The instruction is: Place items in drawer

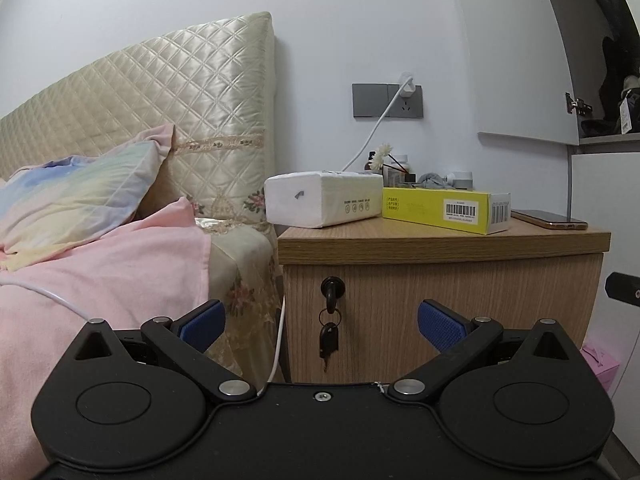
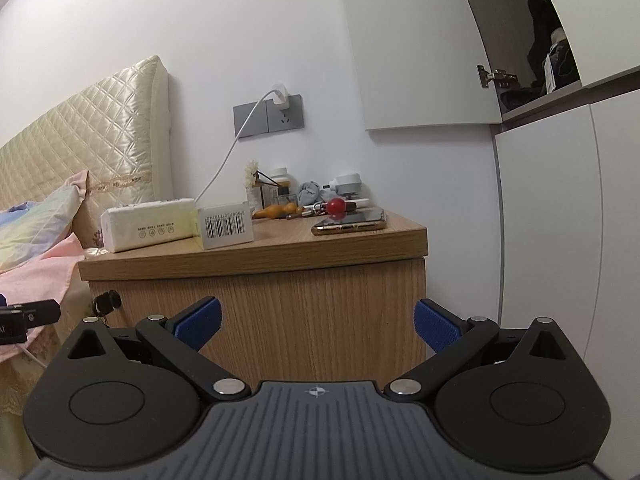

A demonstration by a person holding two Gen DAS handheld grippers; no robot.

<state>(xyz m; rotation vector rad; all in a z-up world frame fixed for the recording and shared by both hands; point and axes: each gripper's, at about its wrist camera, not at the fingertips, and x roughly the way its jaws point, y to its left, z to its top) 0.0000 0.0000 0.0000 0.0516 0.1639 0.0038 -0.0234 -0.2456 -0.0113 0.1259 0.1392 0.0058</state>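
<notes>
Task looked barely begun. Left gripper (image 1: 320, 326) had its blue fingers (image 1: 204, 322) spread wide w/ nothing between them, pointed at the wooden nightstand (image 1: 460, 292) front, near the lock w/ key (image 1: 331, 292) in it and a 2nd key dangling below. Right gripper (image 2: 317, 324) was likewise released, fingers (image 2: 436, 326) apart and empty, facing the same front further right. The drawer (image 2: 304, 312) appeared fully closed; no gap showed along its face in either view, and no handle was visible, so the key was prob. the only pull point – a judgement, not certain. Items all sat on the counter top: white tissue pack (image 1: 324, 198) at the left, yellow box (image 1: 444, 208) touching it on the right, phone (image 2: 352, 222) near the right edge, and behind them a red ball (image 2: 336, 205), grey cloth (image 2: 309, 192), small bottles w/ a dried flower (image 2: 253, 170) and other bits too small to name. A white charger cable (image 2: 236, 148) ran from the wall socket down behind the tissue pack. Nothing was in the drawer yet as far as could be seen. Left to do: open drawer, pick items one by one, put them in, prob. shut it.
</notes>
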